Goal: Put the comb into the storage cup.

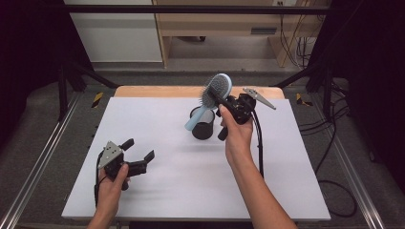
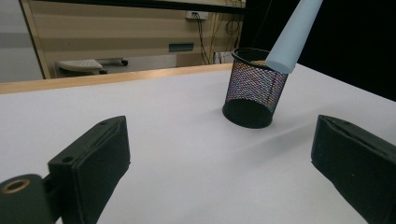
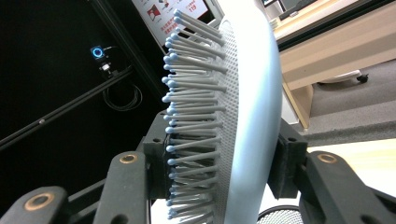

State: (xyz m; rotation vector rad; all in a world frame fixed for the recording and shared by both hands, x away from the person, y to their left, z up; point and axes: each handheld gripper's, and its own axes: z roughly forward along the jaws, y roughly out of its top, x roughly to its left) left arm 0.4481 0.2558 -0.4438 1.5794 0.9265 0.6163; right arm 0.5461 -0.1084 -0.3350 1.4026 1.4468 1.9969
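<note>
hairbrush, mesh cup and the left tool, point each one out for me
hairbrush point(image 1: 217, 89), high view, on the bristle head
mesh cup point(image 2: 254, 88), left gripper view, on its mesh wall
left tool point(image 1: 138, 152), high view, between its two open jaw tips

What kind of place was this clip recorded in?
Most likely a lab or office set up for recording: a white-topped table sits inside a black metal frame, loose cables trail over the grey floor, and a wooden desk stands behind.

The hairbrush point(image 3: 252, 116) looks smooth matt plastic, its pad finely dotted; the cup point(image 2: 254, 88) is black metal mesh; the table point(image 1: 157, 143) is matt white.
</note>
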